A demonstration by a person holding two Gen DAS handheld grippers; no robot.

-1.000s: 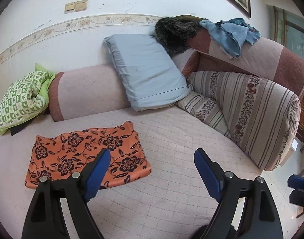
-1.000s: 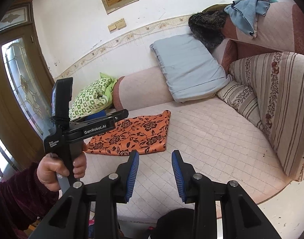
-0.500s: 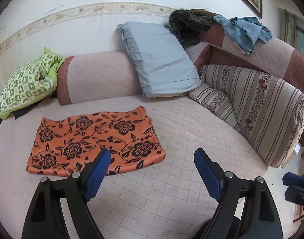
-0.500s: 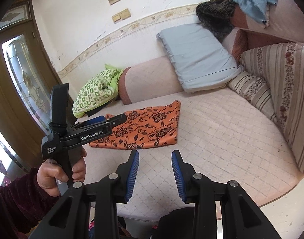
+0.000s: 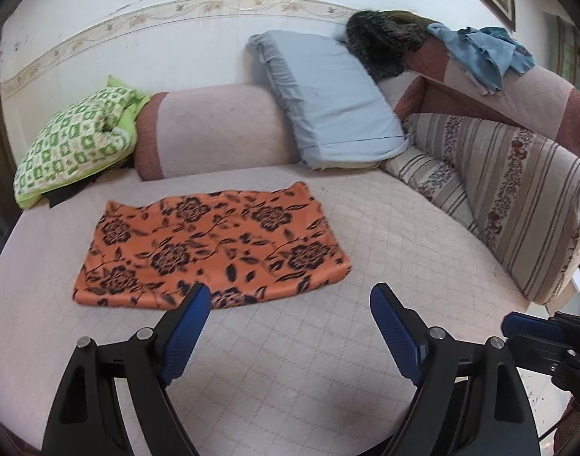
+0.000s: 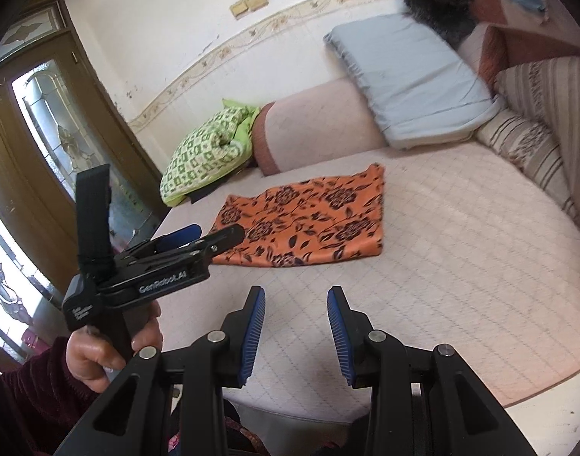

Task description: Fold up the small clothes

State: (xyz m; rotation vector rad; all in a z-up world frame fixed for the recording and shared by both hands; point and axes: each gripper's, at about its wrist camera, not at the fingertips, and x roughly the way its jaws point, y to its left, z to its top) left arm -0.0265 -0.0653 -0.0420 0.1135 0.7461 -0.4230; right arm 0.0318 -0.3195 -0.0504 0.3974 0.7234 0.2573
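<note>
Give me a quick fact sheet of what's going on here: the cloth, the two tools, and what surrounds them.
setting: sofa with quilted pink cover
cloth: orange floral piece, lying flat on the seat, not held
left gripper: jaws wide open, empty, just short of the cloth's near edge
right gripper: jaws open, empty, over the seat's front edge
behind cloth: green pillow, blue pillow
on backrest: dark furry item, blue garment
fold: not started

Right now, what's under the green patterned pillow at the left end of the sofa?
A dark, flat item pokes out beneath the green patterned pillow, resting on the quilted sofa seat. What it is and how far it extends cannot be told; the pillow covers the rest.
</note>
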